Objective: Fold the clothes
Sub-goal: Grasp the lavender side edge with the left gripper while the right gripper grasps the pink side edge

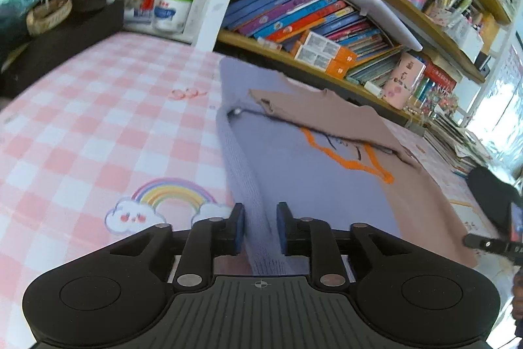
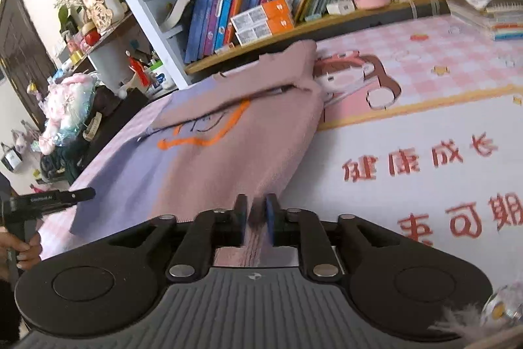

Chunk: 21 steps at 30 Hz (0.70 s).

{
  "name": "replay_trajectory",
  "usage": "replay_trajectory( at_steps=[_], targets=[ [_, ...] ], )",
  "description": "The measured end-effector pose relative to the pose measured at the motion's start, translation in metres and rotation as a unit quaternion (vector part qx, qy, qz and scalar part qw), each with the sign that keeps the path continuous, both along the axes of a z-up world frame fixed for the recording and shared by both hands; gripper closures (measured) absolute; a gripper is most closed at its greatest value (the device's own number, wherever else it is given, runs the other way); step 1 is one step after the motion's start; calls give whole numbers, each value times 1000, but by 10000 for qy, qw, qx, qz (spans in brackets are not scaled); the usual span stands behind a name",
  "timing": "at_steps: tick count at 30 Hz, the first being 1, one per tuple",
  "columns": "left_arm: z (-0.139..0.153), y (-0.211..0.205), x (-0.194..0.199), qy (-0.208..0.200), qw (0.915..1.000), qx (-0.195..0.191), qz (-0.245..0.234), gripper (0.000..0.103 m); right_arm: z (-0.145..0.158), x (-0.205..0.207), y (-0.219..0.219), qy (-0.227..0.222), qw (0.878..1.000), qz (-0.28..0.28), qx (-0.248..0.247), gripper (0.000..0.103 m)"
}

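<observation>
Fingers (image 1: 237,229) of the left gripper (image 1: 260,229) sit narrowly parted w/ the sweater (image 1: 313,172)'s lilac ribbed edge running between them; can't tell if pads actually pinch. Garment stretches away toward 1 o'clock across the pink checked cloth (image 1: 81,120), long axis same way.

Right view: right gripper (image 2: 257,213) is clamped tight on the pink hem, sweater spreading to 11 o'clock. Each gripper sits at its own hem corner, so the fold prob goes forward, toward the bookshelf (image 2: 294,31).

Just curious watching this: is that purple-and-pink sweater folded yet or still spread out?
Partly folded: the sweater has its pink top section doubled over the orange design; the rest lies spread.
</observation>
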<state>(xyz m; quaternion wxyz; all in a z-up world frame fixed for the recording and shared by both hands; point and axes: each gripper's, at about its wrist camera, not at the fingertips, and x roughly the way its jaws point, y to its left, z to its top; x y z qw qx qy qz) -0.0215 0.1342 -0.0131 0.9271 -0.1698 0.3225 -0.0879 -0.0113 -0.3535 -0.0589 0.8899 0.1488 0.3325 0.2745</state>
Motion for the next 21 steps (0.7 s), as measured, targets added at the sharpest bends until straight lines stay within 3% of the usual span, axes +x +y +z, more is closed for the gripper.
replay_trajectory(
  at_steps=[4, 11, 12, 14, 15, 16, 21],
  targets=[
    [-4, 2, -1, 87, 9999, -141, -12, 69, -6, 3, -2, 164, 9997, 50, 152, 83],
    [-4, -2, 8, 94, 9998, -148, -16, 67, -14, 8, 1, 351, 9984, 131, 424, 79],
    [-4, -3, 8, 85, 9998, -162, -29, 70, -14, 8, 2, 351, 9984, 131, 431, 80],
    [-5, -4, 8, 45, 9999, -145, -65, 76, -14, 9, 4, 355, 9984, 93, 426, 92],
    [-7, -4, 6, 32, 9998, -177, -74, 93, -14, 10, 4, 357, 9985, 59, 417, 93],
    [-10, -3, 4, 26, 9996, -273, -64, 97, -14, 9, 4, 328, 9984, 66, 463, 94],
    [-7, 1, 2, -94, 9986, -525, -43, 98, -10, 9, -2, 234, 9977, 83, 626, 94]
  ],
)
